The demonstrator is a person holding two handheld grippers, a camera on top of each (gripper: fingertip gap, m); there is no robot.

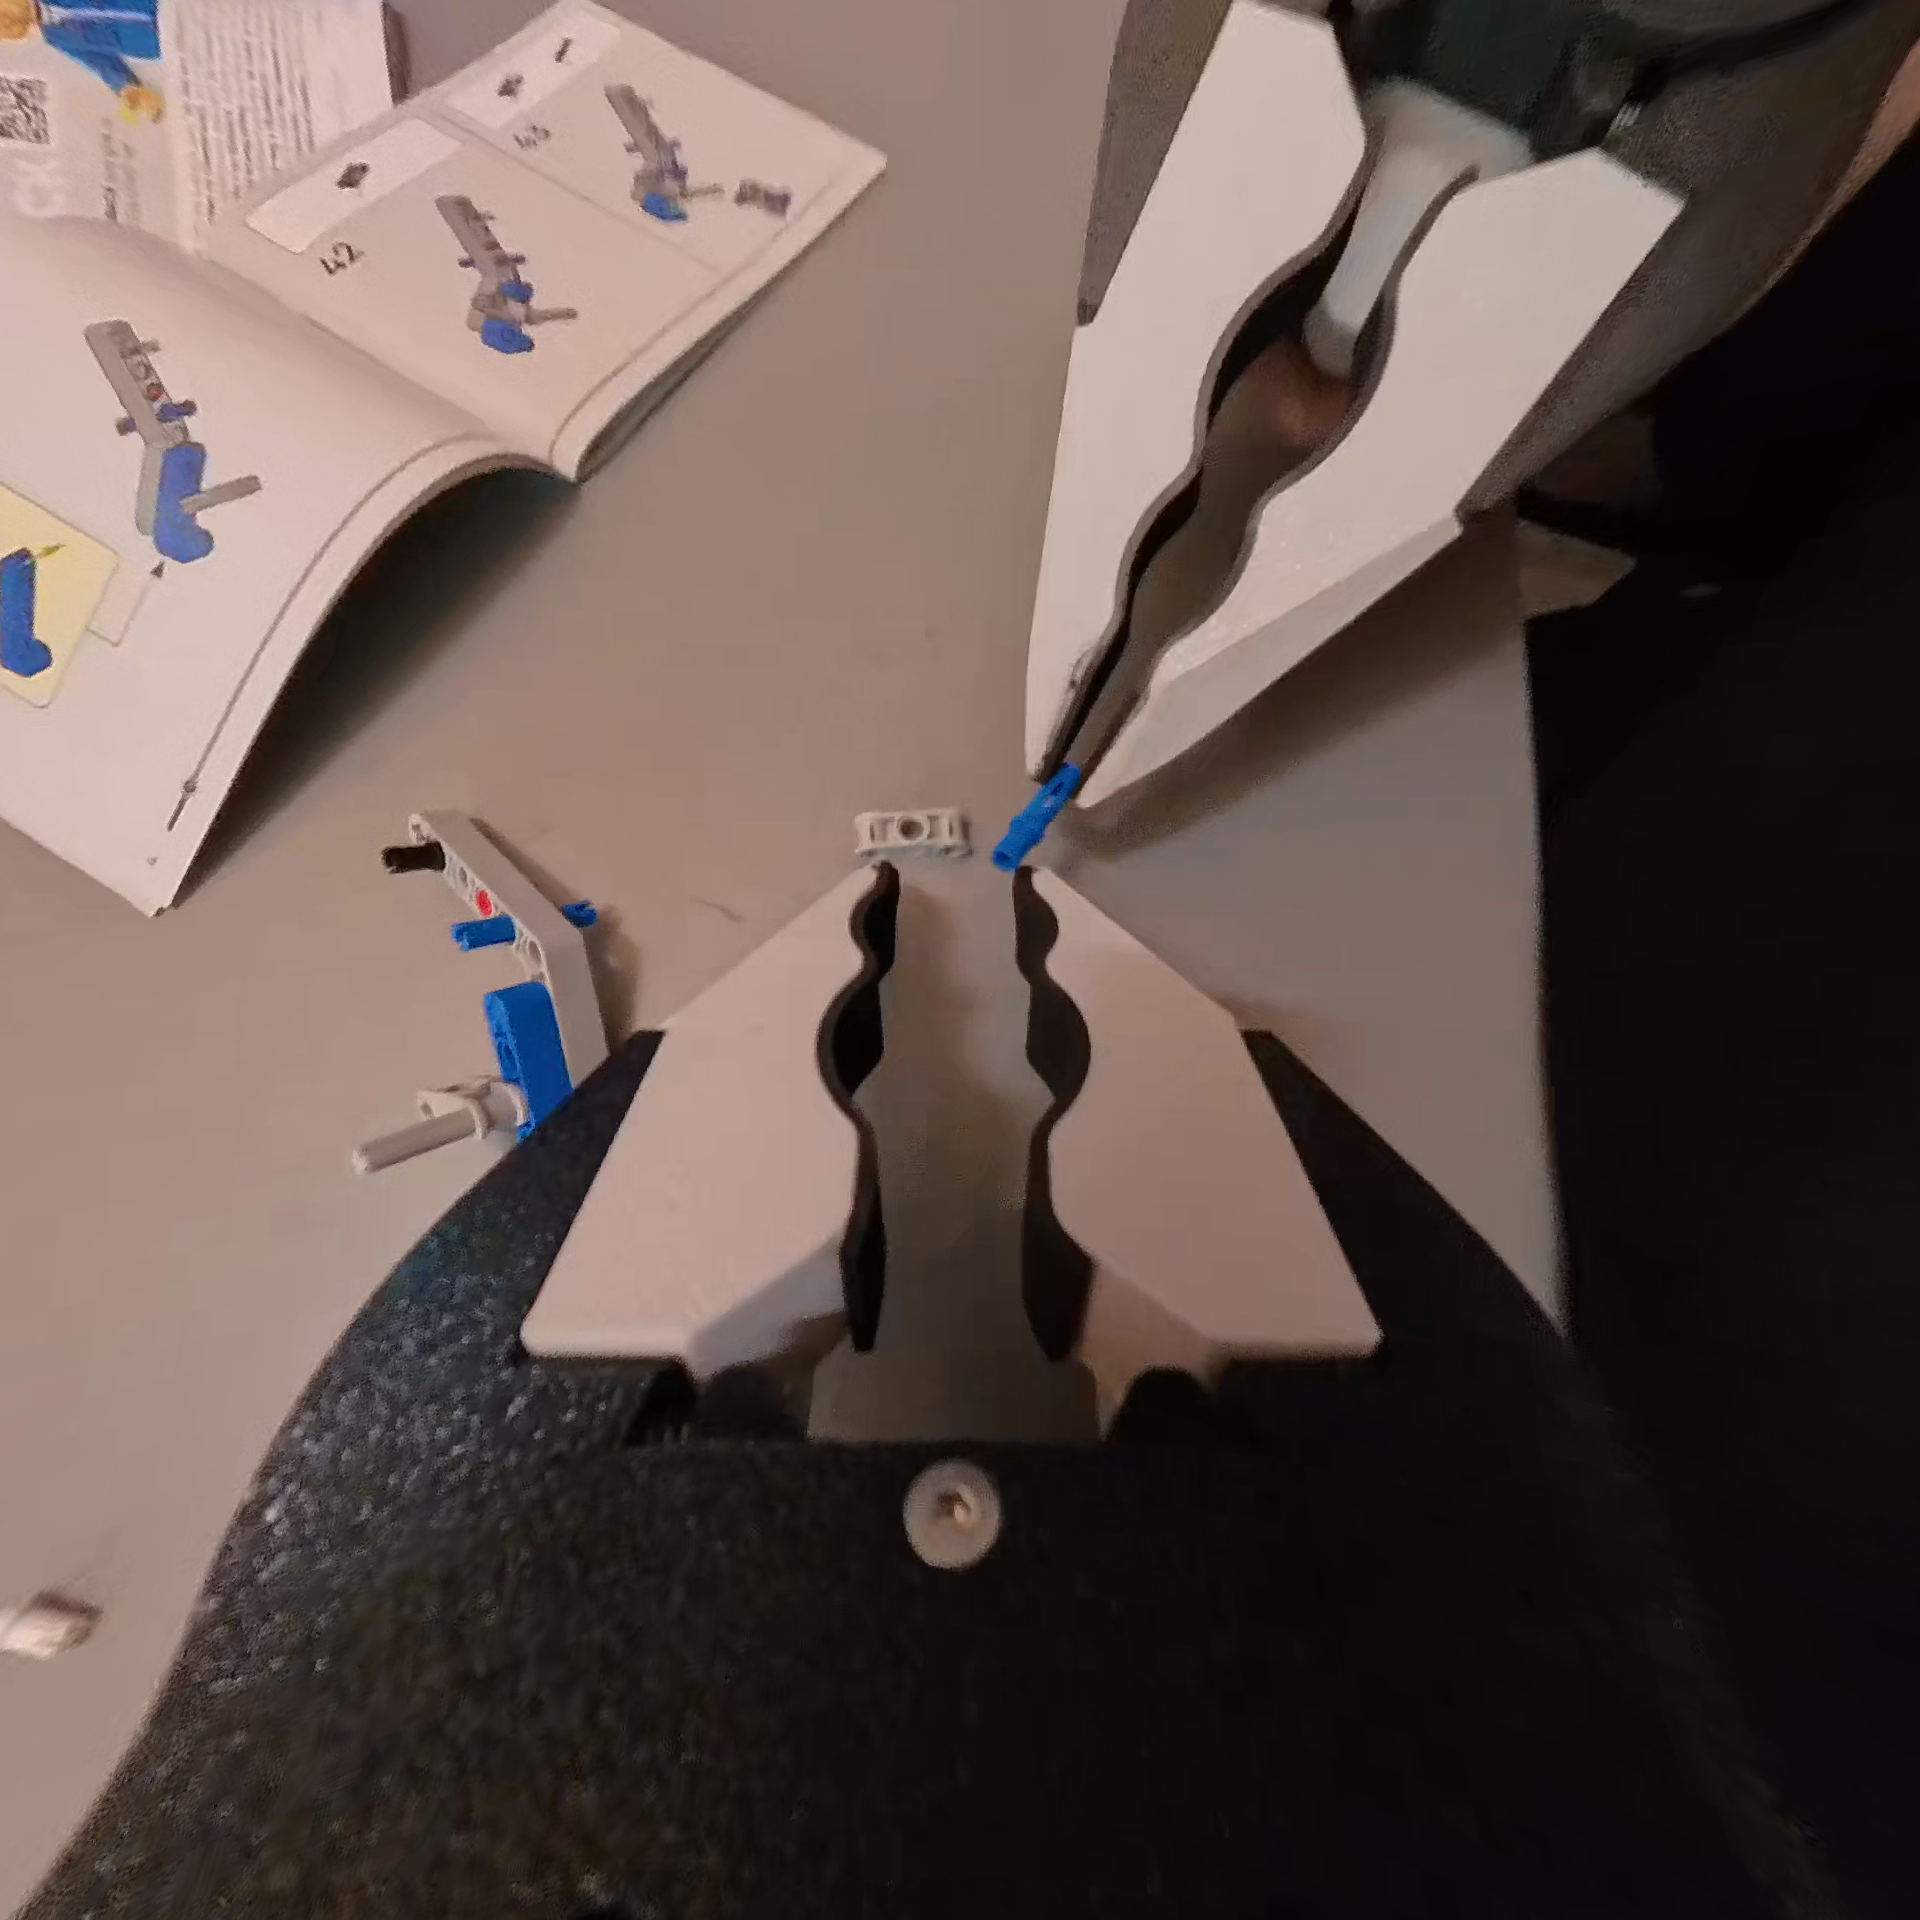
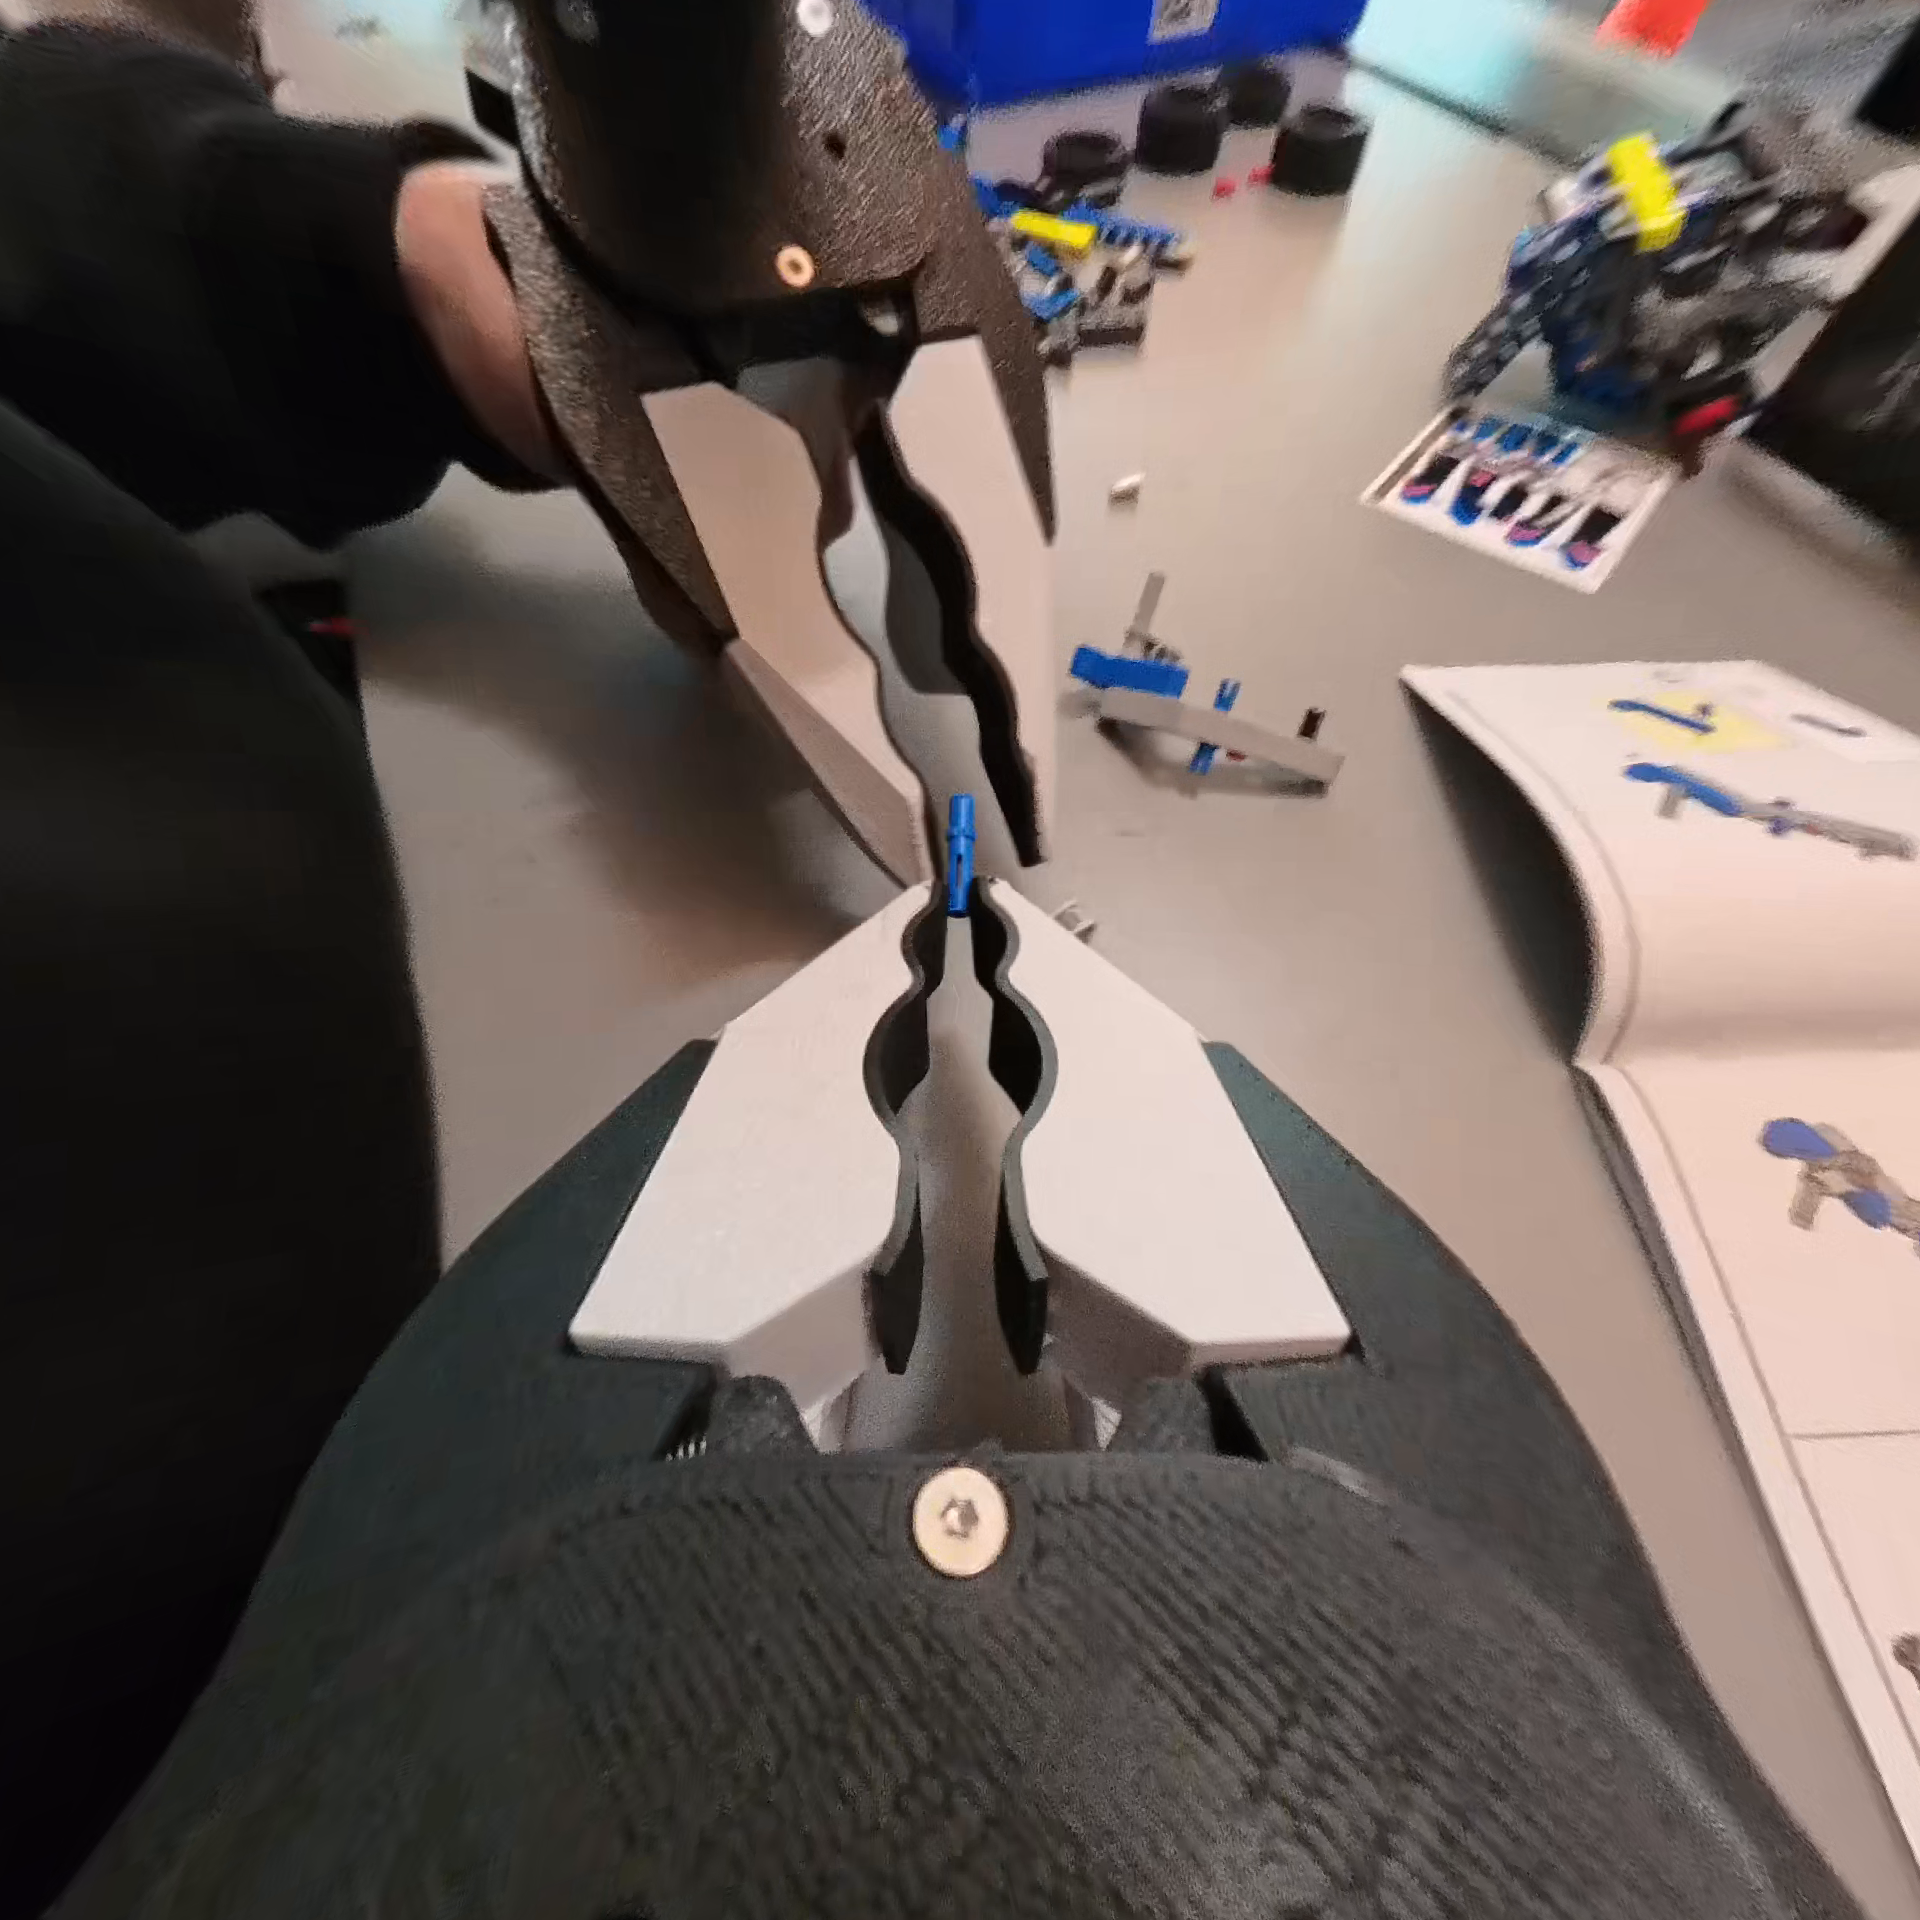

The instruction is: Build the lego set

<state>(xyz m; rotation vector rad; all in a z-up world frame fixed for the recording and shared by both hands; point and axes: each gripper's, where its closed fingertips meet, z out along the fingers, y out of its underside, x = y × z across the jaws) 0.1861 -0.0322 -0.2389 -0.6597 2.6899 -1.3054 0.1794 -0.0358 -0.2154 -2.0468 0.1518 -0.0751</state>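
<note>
My right gripper (image 2: 961, 896) is shut on a small blue pin (image 2: 961, 840) that sticks out past its tips. In the left wrist view it (image 1: 1062, 777) comes in from the upper right, the blue pin (image 1: 1029, 821) pointing down at the table. My left gripper (image 1: 951, 878) is open and empty. A small grey connector piece (image 1: 912, 831) lies on the table just beyond its tips, next to the pin's end. The left gripper (image 2: 971, 860) reaches in from above in the right wrist view. A grey and blue sub-assembly (image 1: 509, 966) lies to the left, also seen in the right wrist view (image 2: 1195, 717).
An open instruction booklet (image 1: 312, 416) (image 2: 1714, 935) lies on the grey table. Farther off are a sticker sheet (image 2: 1527, 499), a partly built model (image 2: 1662, 281), loose parts (image 2: 1070, 260), black tyres (image 2: 1195, 125) and a blue bin (image 2: 1091, 31). The table edge (image 1: 1538, 935) runs close on the right. My left and right fingertips are right by each other. The partly built model (image 2: 1662, 281) is about equally far from each gripper, around 30 centimetres.
</note>
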